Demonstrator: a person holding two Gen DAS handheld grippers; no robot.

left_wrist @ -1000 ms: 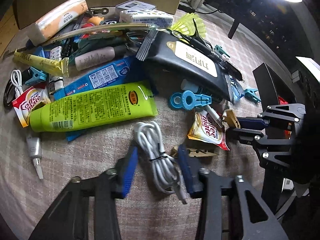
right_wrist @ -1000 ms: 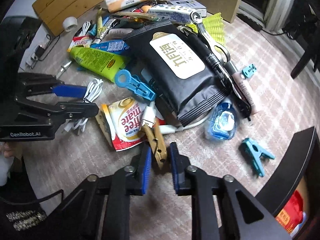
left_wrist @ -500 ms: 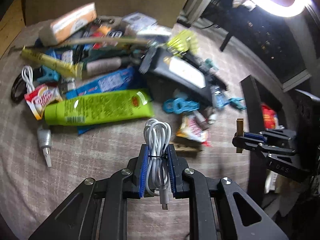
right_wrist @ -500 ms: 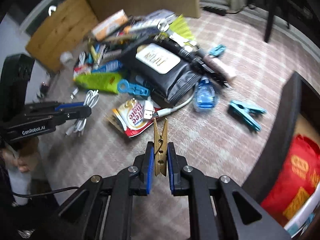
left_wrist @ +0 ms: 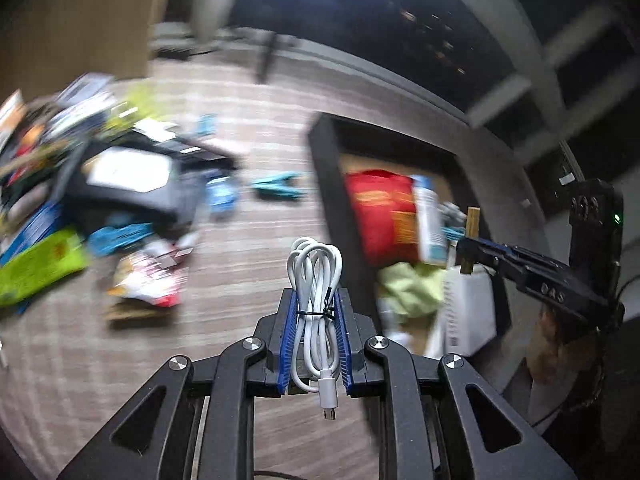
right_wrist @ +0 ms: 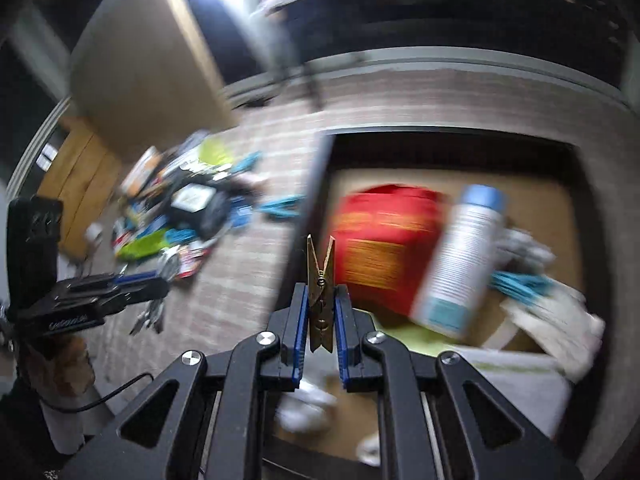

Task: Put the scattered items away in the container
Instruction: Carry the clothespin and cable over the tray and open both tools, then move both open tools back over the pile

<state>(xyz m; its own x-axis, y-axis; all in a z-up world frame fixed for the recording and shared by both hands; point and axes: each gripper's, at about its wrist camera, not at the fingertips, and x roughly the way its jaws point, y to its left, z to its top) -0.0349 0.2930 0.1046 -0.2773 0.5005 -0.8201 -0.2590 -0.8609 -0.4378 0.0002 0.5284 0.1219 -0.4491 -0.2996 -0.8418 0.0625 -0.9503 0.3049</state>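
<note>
Over the container (right_wrist: 316,184): both claws now sit at the dark-walled box; a second ago they were down at the pile.
Scattered items (left_wrist: 120,184): most remain on the carpet.
Left claw (left_wrist: 316,336): closed moments ago, clamped on white cable (left_wrist: 316,280), lifted.
Right claw (right_wrist: 320,320): clamped on wooden clothespin (right_wrist: 320,280), ready for release.

Left wrist view: my left claw (left_wrist: 316,336) at lower centre, cable bundle (left_wrist: 316,300) between its pads. Container (left_wrist: 324,184) right of centre; scattered pile (left_wrist: 100,184) at left. Right wrist view: clothespin (right_wrist: 320,296) in my right claw (right_wrist: 320,336), container's wall (right_wrist: 316,188) just behind.
</note>
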